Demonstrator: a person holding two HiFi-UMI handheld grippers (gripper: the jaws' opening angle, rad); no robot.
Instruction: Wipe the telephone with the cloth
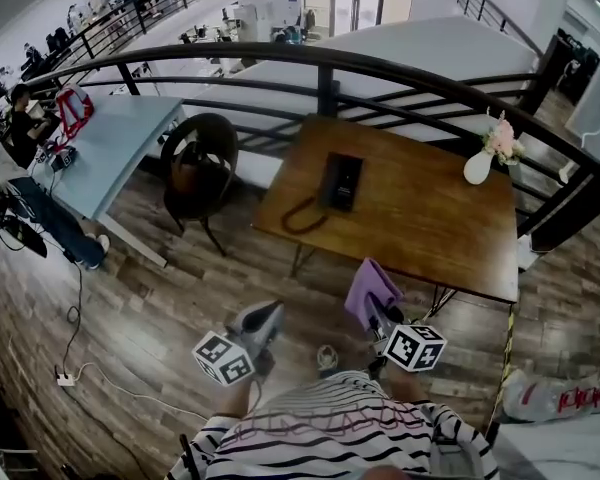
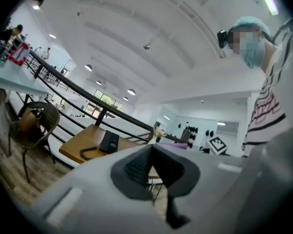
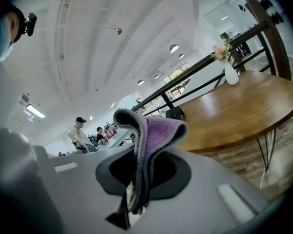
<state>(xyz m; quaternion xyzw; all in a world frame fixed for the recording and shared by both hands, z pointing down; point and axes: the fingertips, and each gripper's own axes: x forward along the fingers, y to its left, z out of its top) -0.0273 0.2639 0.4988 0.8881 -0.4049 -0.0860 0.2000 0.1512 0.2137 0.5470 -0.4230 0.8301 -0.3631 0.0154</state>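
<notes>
The right claw [image 1: 378, 318] is clamped on a fold of the purple cloth [image 3: 154, 130], whose free end flops over above the jaws. It looks soft, light and limp, so wiping probably works best with that loose fleecy part pressed flat. The left claw [image 1: 265, 318] has its jaws together on nothing. Both hang short of the counter [image 1: 430, 218], well apart from the phone [image 1: 342, 180], which lies flat towards the far left of the top, its cord [image 1: 300, 216] looped to the near edge. The phone seems rigid, light plastic that could slide on smooth wood; steadying its body with the left claw looks wise
</notes>
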